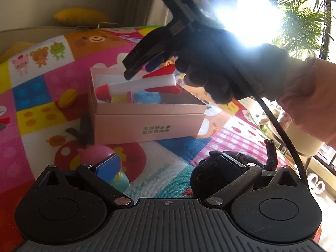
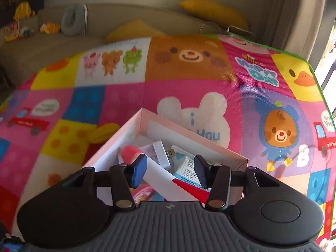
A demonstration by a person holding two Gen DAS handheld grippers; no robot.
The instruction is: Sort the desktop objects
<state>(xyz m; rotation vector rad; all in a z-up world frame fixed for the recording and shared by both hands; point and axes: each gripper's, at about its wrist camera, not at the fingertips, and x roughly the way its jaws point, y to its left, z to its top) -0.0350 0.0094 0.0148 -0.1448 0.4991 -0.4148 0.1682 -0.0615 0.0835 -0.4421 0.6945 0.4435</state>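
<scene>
Pink box (image 1: 147, 124), lid off, sits mid-mat on the cartoon play mat (image 1: 42, 96) in the left wrist view, with a red-and-white toy rocket (image 1: 142, 85) lying across its top over a blue soft item (image 1: 147, 97) and a yellow piece. A yellow corn toy (image 1: 67, 97) lies on the mat left of the box. Nearer the camera, a pink round toy (image 1: 96, 155) and a small teal figure (image 1: 119, 181) sit just behind the left finger (image 1: 109, 164), and a dark plush toy (image 1: 210, 168) sits around the right finger; the left gripper (image 1: 168, 166) has its jaws spread wide with bare mat between them, gripping nothing. Above the box hangs the right gripper (image 1: 140, 63), held by a dark-gloved hand (image 1: 214, 71) in a pale sleeve; window glare washes out its upper part, so its jaws are hard to read here.

From the right wrist view, the right gripper (image 2: 170, 168) hovers over the open box (image 2: 145, 117), jaws partly apart and empty, the pads clear of the rocket (image 2: 159, 174) below. A white USB stick (image 2: 163, 153) and a printed packet (image 2: 191, 168) lie beside the rocket inside. The corn toy (image 2: 103, 133) rests just outside the box's left wall.
</scene>
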